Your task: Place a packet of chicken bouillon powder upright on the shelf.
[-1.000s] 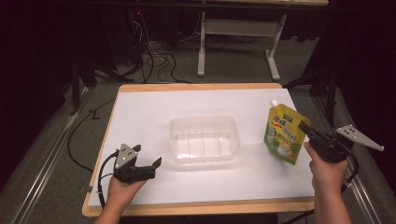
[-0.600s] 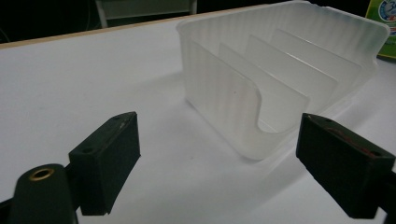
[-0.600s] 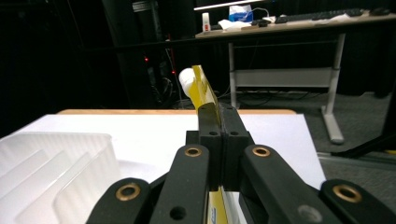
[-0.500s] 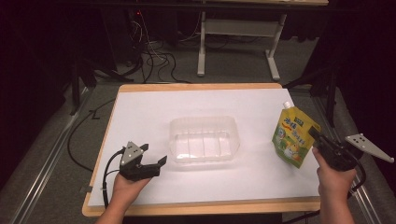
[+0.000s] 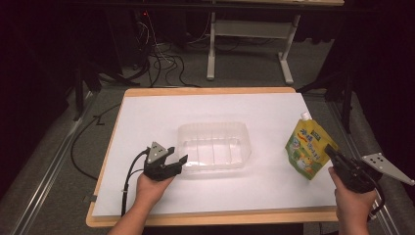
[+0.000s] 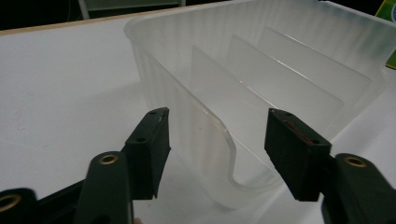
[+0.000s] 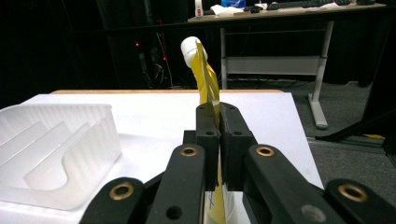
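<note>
- The right tool (image 5: 332,152) was clamped tight on the edge of the yellow pouch (image 5: 307,147), which stood at the counter's (image 5: 147,122) right side, white cap (image 7: 190,45) up.
- The left tool (image 5: 177,157) sat with jaws spread wide, straddling the near corner of the clear divided tray (image 5: 214,146) at mid-counter.
- Judged best: close the left tool on the tray wall to steady it, then carry the pouch over upright and slot it edge-first between the dividers.

The high view looks forward and down from above the person's side onto the whole table (image 5: 147,117). The left gripper view sits low and very near the clear plastic container (image 6: 261,79), facing along its ribs. The right gripper view looks level across the table to a far desk (image 7: 280,11). All three views share the container.
</note>
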A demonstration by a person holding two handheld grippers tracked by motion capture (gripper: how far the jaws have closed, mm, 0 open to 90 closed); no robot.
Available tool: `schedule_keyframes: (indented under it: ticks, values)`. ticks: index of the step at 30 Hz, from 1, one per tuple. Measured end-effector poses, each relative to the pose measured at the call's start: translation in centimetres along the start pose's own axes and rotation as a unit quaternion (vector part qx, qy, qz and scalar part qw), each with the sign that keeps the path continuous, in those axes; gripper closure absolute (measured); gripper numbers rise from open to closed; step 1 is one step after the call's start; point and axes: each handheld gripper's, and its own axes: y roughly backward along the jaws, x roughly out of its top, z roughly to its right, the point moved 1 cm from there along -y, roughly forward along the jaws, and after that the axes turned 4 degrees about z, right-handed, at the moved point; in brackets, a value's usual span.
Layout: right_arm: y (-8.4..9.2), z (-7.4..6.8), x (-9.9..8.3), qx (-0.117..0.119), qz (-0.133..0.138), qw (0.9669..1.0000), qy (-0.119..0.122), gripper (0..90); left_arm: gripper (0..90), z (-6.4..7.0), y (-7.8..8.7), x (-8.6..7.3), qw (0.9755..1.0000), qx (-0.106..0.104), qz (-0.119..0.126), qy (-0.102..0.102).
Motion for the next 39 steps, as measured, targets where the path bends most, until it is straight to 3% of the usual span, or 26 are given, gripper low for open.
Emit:
schedule_keyframes:
  ticks: [5,10,14,19,23,30,39]
  values:
    - [0.1,0.2,-0.2,-0.001,-0.004,1.0000,0.000,85.2,54.6,0.3,-0.4,-0.1,0.9999,0.011,-0.001,-0.010]
    - [-0.6,0.0,-0.7,0.003,-0.030,0.9996,-0.001,61.7,61.4,0.2,-0.3,-0.1,0.9997,0.018,-0.001,-0.013]
    - [-1.4,0.3,-1.4,0.007,-0.050,0.9987,-0.003,54.8,67.1,0.2,-0.5,-0.3,0.9995,0.027,-0.003,-0.019]
    - [-1.9,1.0,-2.4,0.012,-0.065,0.9978,-0.009,58.3,68.3,0.3,-0.6,-0.3,0.9994,0.027,-0.002,-0.020]
    - [-2.1,1.6,-3.2,0.021,-0.072,0.9970,-0.017,70.5,68.0,0.7,-0.8,-0.2,0.9996,0.019,-0.004,-0.021]
    - [-2.2,1.3,-3.1,0.018,-0.072,0.9972,-0.008,80.0,64.1,3.3,-2.0,0.1,0.9985,-0.012,-0.008,-0.053]
    - [-2.3,0.8,-3.2,0.015,-0.075,0.9971,0.000,88.2,64.1,4.3,-3.7,0.4,0.9986,-0.024,-0.001,-0.048]
